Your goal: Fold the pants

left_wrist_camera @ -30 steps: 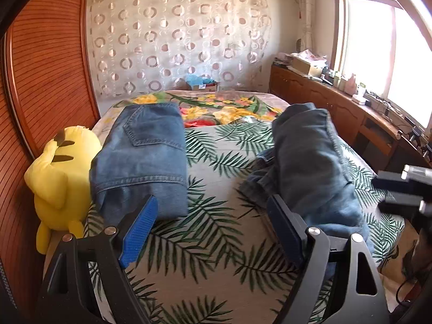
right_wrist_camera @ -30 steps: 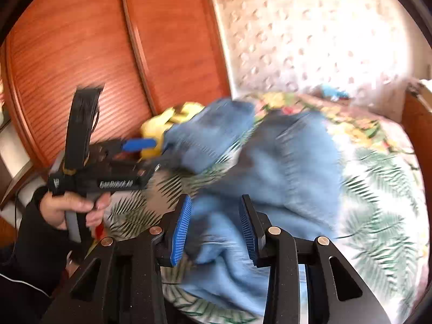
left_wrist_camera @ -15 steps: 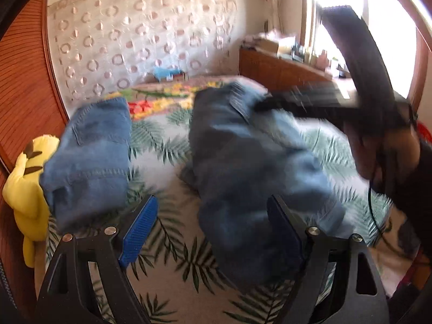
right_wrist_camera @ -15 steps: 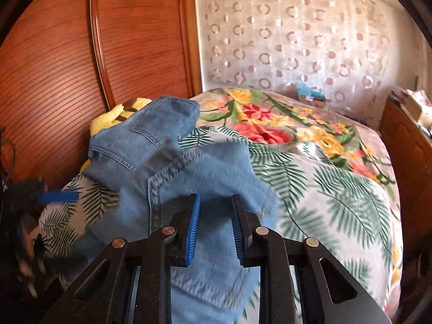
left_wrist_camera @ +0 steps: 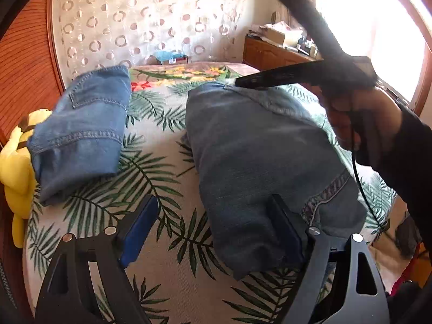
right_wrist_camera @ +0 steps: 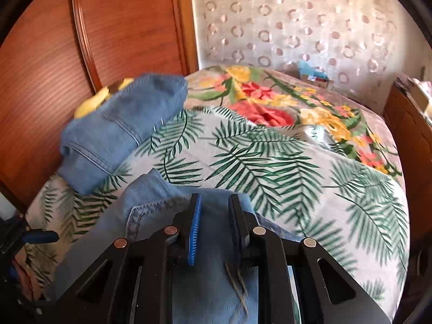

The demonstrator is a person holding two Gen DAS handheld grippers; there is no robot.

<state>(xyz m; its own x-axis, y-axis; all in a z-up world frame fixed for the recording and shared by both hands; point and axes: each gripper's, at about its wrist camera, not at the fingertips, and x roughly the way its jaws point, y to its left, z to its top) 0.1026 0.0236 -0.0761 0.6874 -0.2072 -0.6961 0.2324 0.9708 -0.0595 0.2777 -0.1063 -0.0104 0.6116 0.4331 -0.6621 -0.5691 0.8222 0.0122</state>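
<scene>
The right gripper (right_wrist_camera: 213, 217) has just been closing and now pinches the far edge of the jeans (left_wrist_camera: 259, 156), spread flatter on the bedspread (left_wrist_camera: 162, 140) than a second ago. The left gripper (left_wrist_camera: 213, 229) stays wide apart at their near end.

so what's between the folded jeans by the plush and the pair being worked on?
Only bare palm-leaf bedspread separates the folded jeans from the jeans being folded; nothing lies in that strip. Clearest in the left wrist view.
</scene>
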